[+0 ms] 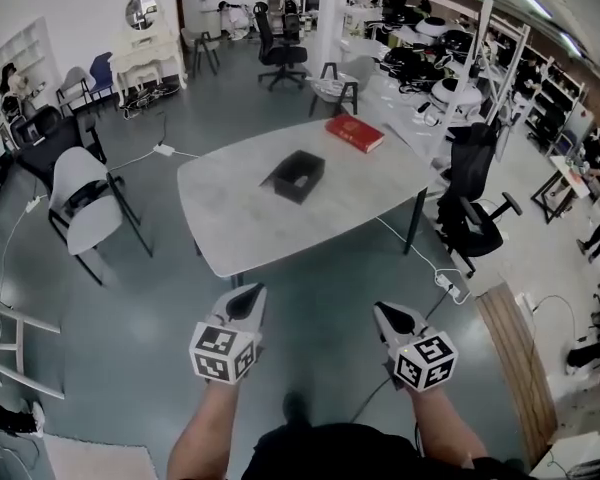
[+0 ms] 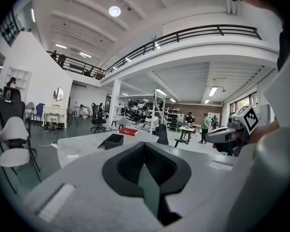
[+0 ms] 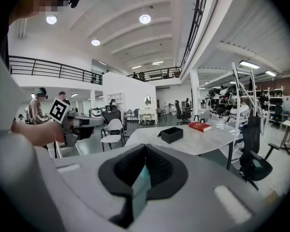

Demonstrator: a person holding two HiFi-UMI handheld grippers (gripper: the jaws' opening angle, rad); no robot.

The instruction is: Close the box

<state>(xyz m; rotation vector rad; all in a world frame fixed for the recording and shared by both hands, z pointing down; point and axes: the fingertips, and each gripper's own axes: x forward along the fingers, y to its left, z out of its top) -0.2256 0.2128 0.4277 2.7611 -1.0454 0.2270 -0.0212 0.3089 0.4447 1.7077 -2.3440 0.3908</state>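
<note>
While the left gripper [image 1: 245, 300] and the right gripper [image 1: 388, 315] hover above the floor, well short of the table [image 1: 230, 223], each claw is pressed fully together with nothing between its jaws. A black box [image 1: 298, 176] sits near the table's centre, top open, untouched. A red book [image 1: 355, 133] lies apart from it, toward the far edge.

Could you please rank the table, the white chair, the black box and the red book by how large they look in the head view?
1. table
2. chair
3. box, only slightly larger than the next
4. book; it lies farther from the camera, so these last two are unsure.
</note>
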